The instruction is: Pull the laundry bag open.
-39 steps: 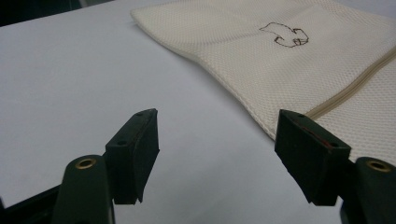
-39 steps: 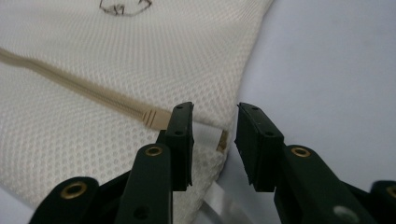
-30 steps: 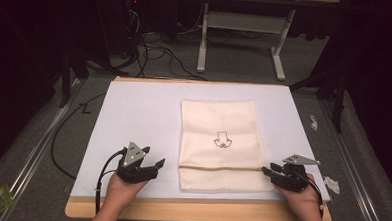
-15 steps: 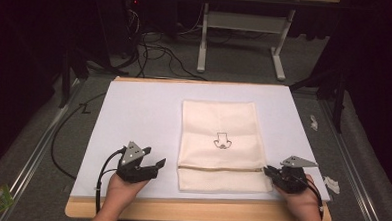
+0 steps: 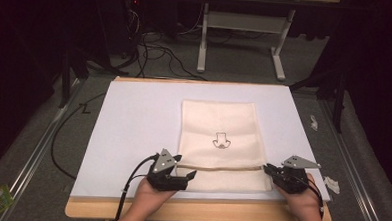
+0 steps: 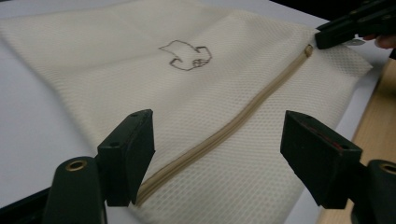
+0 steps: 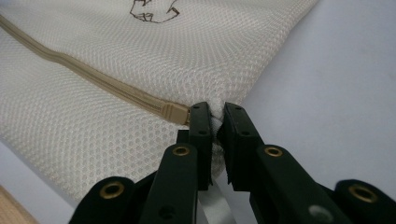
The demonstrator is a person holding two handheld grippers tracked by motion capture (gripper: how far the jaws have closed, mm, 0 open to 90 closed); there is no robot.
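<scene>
The right tool is pinched together on the right edge of a cream mesh laundry bag, just past the end of its tan zipper; a fold of mesh is caught between the two black jaws. The left tool stands wide apart at the bag's left edge, one jaw on either side of the zipper line, with the mesh lying flat beneath and nothing held.

From above, the bag lies flat on a white sheet covering the bench, the zipper running across the bag near its near end, between the two tools. A small dark outline drawing sits on the bag beyond the zipper. The left tool and right tool face each other across the bag, each gripped by a hand; the left hand and right hand come in from the near edge of the bench, forearms low and roughly level with the bag's near end.
</scene>
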